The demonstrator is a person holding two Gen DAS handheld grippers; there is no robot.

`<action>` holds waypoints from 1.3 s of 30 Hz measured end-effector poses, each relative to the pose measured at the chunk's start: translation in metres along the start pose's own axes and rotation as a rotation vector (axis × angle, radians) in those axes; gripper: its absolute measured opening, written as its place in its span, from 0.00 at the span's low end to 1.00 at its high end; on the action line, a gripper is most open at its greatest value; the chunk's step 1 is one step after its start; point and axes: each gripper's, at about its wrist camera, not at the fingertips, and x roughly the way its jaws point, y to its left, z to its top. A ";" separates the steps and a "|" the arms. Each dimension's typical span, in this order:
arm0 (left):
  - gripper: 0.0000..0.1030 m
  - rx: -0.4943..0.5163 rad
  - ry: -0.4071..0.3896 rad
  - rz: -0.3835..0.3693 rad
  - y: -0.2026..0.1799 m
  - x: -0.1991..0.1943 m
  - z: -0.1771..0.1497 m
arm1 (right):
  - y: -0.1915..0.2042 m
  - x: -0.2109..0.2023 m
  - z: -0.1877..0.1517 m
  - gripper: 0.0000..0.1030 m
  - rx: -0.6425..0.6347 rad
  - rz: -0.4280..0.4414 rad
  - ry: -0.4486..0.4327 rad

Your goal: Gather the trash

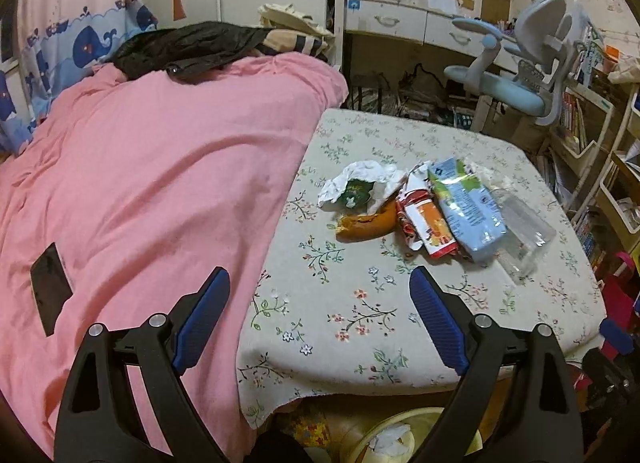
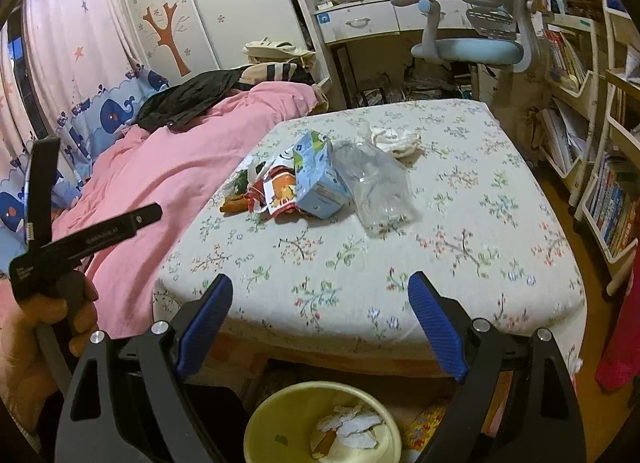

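The round pale-yellow plastic bin [image 2: 320,423] under the desk's near edge is half hidden by the right tongs [image 2: 320,321]. Both these and the left tongs [image 1: 320,311] gape wide, empty. Trash, including a light-blue carton [image 2: 316,179] and clear crumpled plastic [image 2: 376,191], lies mid-way on the floral-clothed desk [image 2: 460,247], beside the pink-covered bed [image 1: 140,183]; the desk's near half lies bare.

Matt floral cloth tablecloth [image 2: 460,199], clear glossy plastic bottle [image 2: 376,187], crumpled white paper [image 1: 360,179]
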 end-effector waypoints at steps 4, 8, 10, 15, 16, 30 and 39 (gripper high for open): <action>0.85 0.003 0.023 0.001 0.000 0.014 0.005 | -0.002 0.007 0.011 0.83 -0.013 0.005 0.008; 0.85 0.003 0.038 -0.001 -0.001 0.025 0.009 | -0.007 0.016 0.026 0.83 -0.021 0.004 0.020; 0.85 0.001 0.045 -0.009 -0.002 0.031 0.011 | -0.010 0.022 0.034 0.84 -0.029 -0.007 0.037; 0.85 0.036 0.057 -0.016 -0.014 0.044 0.016 | -0.020 0.043 0.047 0.84 -0.071 -0.060 0.087; 0.85 0.036 0.060 -0.023 -0.015 0.046 0.017 | -0.022 0.049 0.050 0.84 -0.080 -0.071 0.100; 0.85 0.044 0.085 -0.081 -0.027 0.059 0.020 | -0.031 0.112 0.078 0.82 -0.160 -0.129 0.197; 0.85 0.060 0.099 -0.044 -0.028 0.086 0.034 | -0.045 0.124 0.079 0.57 -0.108 -0.066 0.265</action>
